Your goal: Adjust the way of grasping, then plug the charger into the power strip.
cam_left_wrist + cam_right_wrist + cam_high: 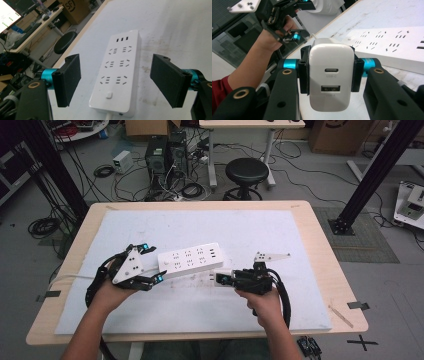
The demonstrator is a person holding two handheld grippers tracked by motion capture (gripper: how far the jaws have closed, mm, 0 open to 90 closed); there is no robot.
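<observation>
right tool [329, 72] clamping charger [331, 75], power strip [190, 259] beside

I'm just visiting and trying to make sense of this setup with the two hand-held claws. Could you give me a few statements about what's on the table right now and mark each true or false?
1. The right gripper is clamped on a white charger. True.
2. The charger is already plugged into the power strip. False: it is held just off the strip's near edge, not in a socket.
3. The left gripper is squeezing the power strip. False: its jaws stand open on either side of the strip's switch end, not touching it.
4. The charger's face shows two ports, the upper one marked USB-C. True.
5. The strip lies on a white mat covering the table. True.
</observation>
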